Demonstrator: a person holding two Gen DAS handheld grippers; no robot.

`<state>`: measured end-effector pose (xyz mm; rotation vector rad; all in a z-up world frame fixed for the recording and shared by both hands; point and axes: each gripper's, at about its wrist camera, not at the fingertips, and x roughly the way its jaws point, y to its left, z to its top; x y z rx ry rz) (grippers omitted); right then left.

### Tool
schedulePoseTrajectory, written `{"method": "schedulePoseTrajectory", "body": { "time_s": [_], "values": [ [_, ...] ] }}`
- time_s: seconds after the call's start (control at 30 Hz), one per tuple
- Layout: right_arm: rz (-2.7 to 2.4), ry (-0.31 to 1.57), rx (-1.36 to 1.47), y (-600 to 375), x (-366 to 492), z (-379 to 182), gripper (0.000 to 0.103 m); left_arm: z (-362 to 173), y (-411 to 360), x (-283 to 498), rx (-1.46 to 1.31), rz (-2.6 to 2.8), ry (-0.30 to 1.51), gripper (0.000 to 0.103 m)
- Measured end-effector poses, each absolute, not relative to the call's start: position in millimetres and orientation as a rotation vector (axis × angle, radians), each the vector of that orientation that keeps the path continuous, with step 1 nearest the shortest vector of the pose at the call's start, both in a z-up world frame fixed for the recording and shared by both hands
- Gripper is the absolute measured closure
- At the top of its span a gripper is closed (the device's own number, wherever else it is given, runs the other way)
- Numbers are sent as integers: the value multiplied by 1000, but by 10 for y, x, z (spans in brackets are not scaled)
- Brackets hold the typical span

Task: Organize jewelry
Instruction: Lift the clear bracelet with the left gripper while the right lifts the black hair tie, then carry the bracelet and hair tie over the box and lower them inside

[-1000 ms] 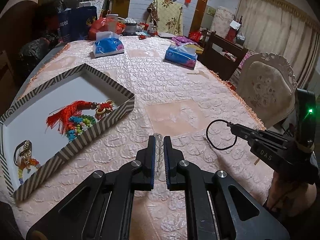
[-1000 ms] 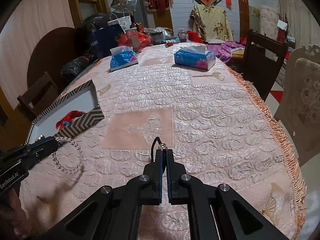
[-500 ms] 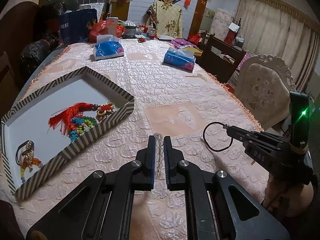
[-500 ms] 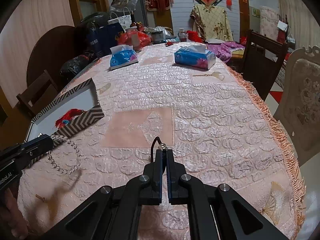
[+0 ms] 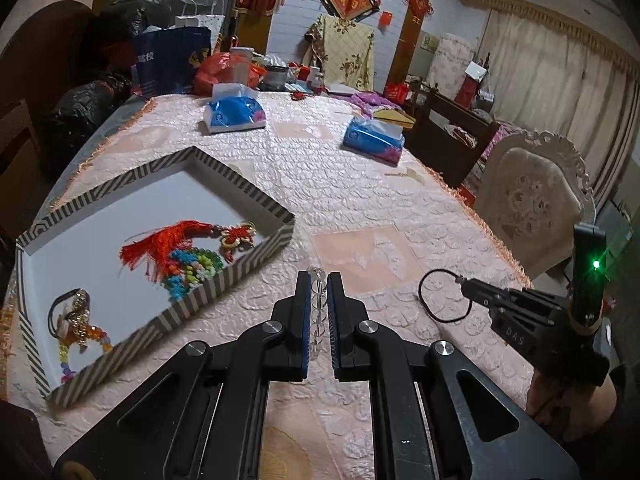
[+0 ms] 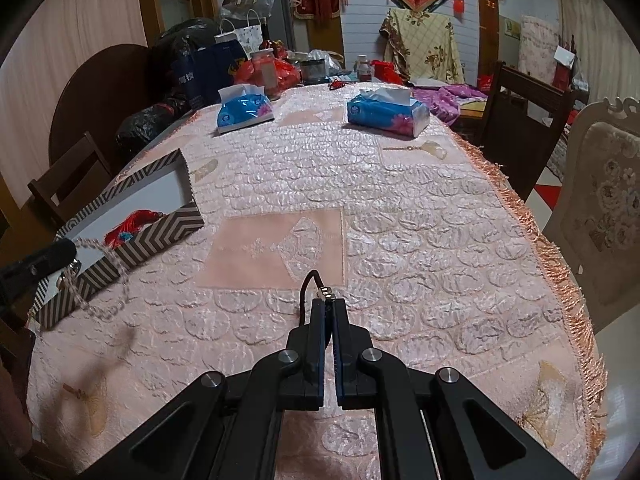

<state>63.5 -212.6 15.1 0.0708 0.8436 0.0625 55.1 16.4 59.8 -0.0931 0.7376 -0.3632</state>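
Observation:
My left gripper (image 5: pixel 319 280) is shut on a clear bead bracelet (image 5: pixel 317 304), held above the pink tablecloth just right of the striped tray (image 5: pixel 224 280). The bracelet hangs as a loop in the right wrist view (image 6: pixel 100 280), below the left gripper (image 6: pixel 74 246). My right gripper (image 6: pixel 327 300) is shut on a black cord loop (image 6: pixel 306 286); the loop (image 5: pixel 440 296) and the right gripper (image 5: pixel 460 281) also show in the left wrist view. The tray holds a red tassel knot (image 5: pixel 180 240), colourful beads (image 5: pixel 192 268) and a gold charm on a black cord (image 5: pixel 78 316).
Two blue tissue packs (image 5: pixel 234 114) (image 5: pixel 374 140) lie farther back on the table. Bags and jars crowd the far end (image 6: pixel 260 68). A padded white chair (image 5: pixel 532 204) and a dark wooden chair (image 6: pixel 524 120) stand along the fringed right edge.
My left gripper with the bead bracelet has drifted left, closer to the tray. The right gripper with the black cord has shifted slightly. Both stay shut.

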Motion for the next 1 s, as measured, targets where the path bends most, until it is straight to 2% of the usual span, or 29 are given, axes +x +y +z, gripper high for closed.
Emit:
{"method": "schedulePoseTrajectory", "body": {
  "time_s": [0.53, 1.0],
  "values": [
    [90, 837, 22, -1906, 716, 273, 100, 833, 811, 730, -140, -236, 664, 97],
    [222, 807, 0, -1276, 973, 477, 100, 365, 1462, 870, -203, -68, 722, 97]
  ]
}}
